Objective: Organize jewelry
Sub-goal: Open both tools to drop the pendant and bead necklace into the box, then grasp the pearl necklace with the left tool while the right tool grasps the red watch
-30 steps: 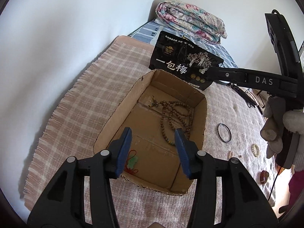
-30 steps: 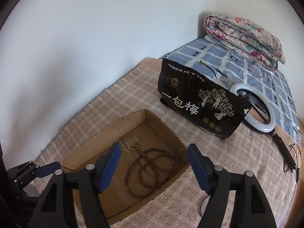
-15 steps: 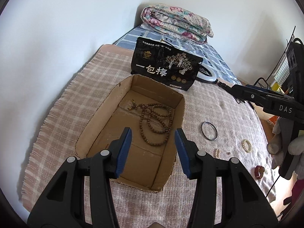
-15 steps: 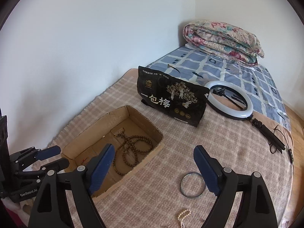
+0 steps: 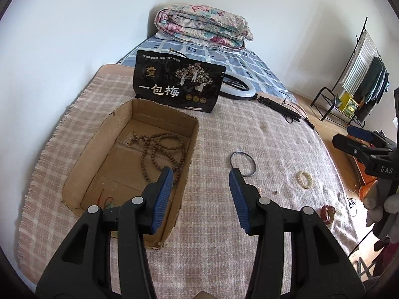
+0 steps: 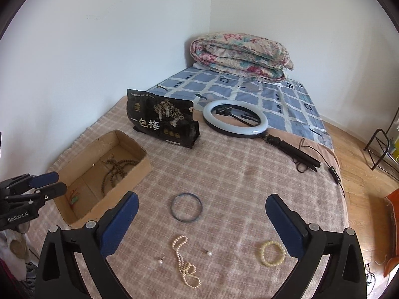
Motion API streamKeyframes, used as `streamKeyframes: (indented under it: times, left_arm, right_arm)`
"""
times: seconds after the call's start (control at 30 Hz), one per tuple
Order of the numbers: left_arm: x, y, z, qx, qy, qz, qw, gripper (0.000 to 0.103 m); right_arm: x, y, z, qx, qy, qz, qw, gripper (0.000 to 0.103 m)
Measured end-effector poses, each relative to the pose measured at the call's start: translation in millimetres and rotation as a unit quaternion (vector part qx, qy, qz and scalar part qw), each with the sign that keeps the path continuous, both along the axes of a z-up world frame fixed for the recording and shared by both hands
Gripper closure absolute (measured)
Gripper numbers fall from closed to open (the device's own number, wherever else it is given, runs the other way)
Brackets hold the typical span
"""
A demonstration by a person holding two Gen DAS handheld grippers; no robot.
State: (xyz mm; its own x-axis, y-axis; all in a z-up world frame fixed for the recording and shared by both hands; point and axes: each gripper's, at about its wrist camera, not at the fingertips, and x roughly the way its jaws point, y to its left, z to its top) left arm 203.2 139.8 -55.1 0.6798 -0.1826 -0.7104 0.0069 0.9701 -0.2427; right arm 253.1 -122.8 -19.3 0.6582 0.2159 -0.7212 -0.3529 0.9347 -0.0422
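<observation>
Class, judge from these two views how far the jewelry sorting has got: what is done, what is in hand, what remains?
Done: the wooden bead string and a small red-corded charm lie in the cardboard box. In hand: nothing; the right gripper, jaws opening, and the left gripper are both empty. Left on the blanket: dark bangle, pearl necklace, two loose pearls, yellowish bead bracelet.
</observation>
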Motion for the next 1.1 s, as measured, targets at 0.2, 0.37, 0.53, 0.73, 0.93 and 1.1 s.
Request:
streamKeyframes:
  times: [0.2,0.37,0.53,0.73,0.93,1.1]
  left_arm:
    - [1.7,-29.8,-1.3,-0.008,0.004,-0.027,0.9996,0.055]
    - [0.6,-59.1,-5.6,-0.003,0.005,-0.058,0.9983,0.055]
    - [2.3,-81.6,-17.7,-0.003,0.019,-0.08,0.9966,0.055]
    - [2.3,-108.4,-37.8,0.003,0.039,-0.108,0.9934,0.055]
    - [0.1,-136.7,-59.7,0.004,0.059,-0.137,0.9889,0.055]
    - [-3.1,-164.3,-84.8,0.017,0.085,-0.164,0.9827,0.055]
  right_arm:
    - [-23.2,-53.0,-4.8,-0.018,-0.002,-0.05,0.999,0.0]
    - [-38.9,-100.6,-19.0,0.01,0.02,-0.082,0.996,0.0]
    - [-57.5,-138.4,-46.3,0.035,0.051,-0.102,0.993,0.001]
    - [-81.3,-171.7,-78.0,0.028,0.073,-0.125,0.989,0.003]
    - [-96.2,-199.3,-106.1,0.019,0.093,-0.16,0.983,0.002]
    - [-100.8,-212.1,-137.0,0.033,0.115,-0.188,0.975,0.001]
